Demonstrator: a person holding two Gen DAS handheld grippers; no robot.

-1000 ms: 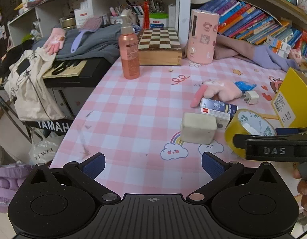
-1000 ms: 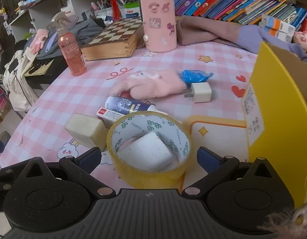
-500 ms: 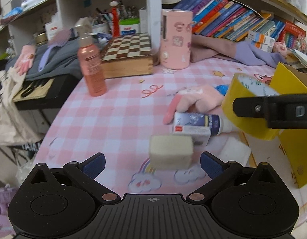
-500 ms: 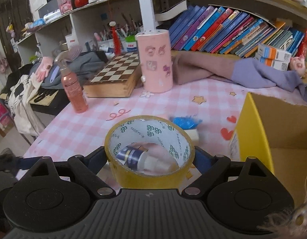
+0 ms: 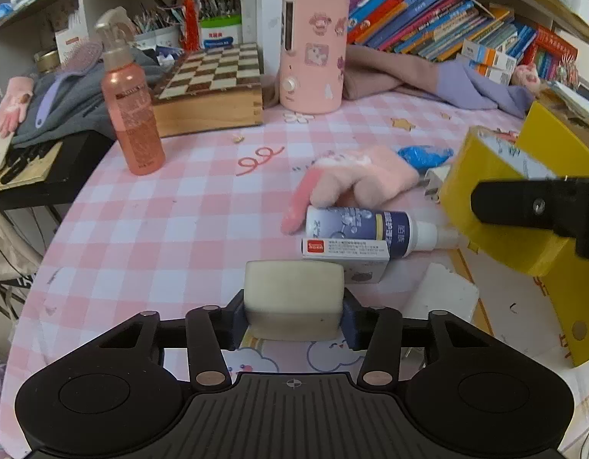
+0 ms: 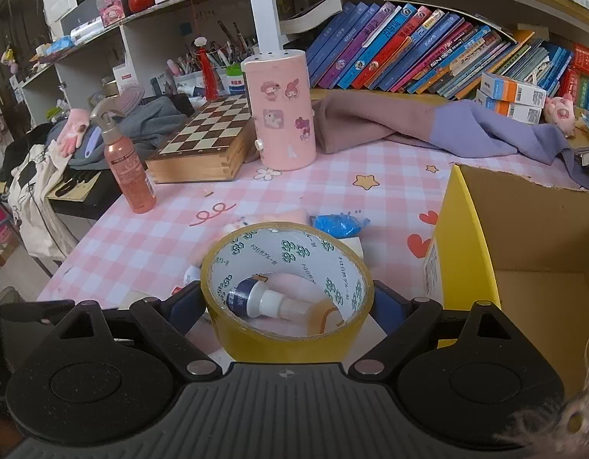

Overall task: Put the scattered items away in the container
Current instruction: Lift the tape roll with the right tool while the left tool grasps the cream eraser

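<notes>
Since a second ago both tools have gone from spread to clamped: the right tool [image 6: 288, 302] has lifted the tape roll [image 6: 286, 287] off the counter [image 5: 179, 222], and the left tool [image 5: 292, 319] has moved forward and closed its blue pads on either side of the cream block [image 5: 293, 292].

The yellow box [image 6: 462, 237] is the largest thing in play. It stands just to the right of the right tool, open top up, with its cardboard interior showing and nothing visible in the part in view. The roll is gripped across its outer wall, hole facing up. From the left wrist view it is clear of the counter and close beside the box's near wall. The coming move, I judge, turns on that one relation — the roll must go rightward and over the rim, and the right hand is plainly the nearer one.

The block sits low at the counter's near edge; whether it has left the surface I cannot tell.

Ahead of the left tool lie the remaining loose items, counted one of each: a pink glove [image 5: 355, 183], a spray bottle [image 5: 374, 231] with its long axis running left to right across the tool's line and nozzle to the right, a flat carton [image 5: 346, 248] under it, a white charger plug [image 5: 434, 183], and a blue wrapper [image 5: 424, 155] — five still out, plus the two in grip.
</notes>
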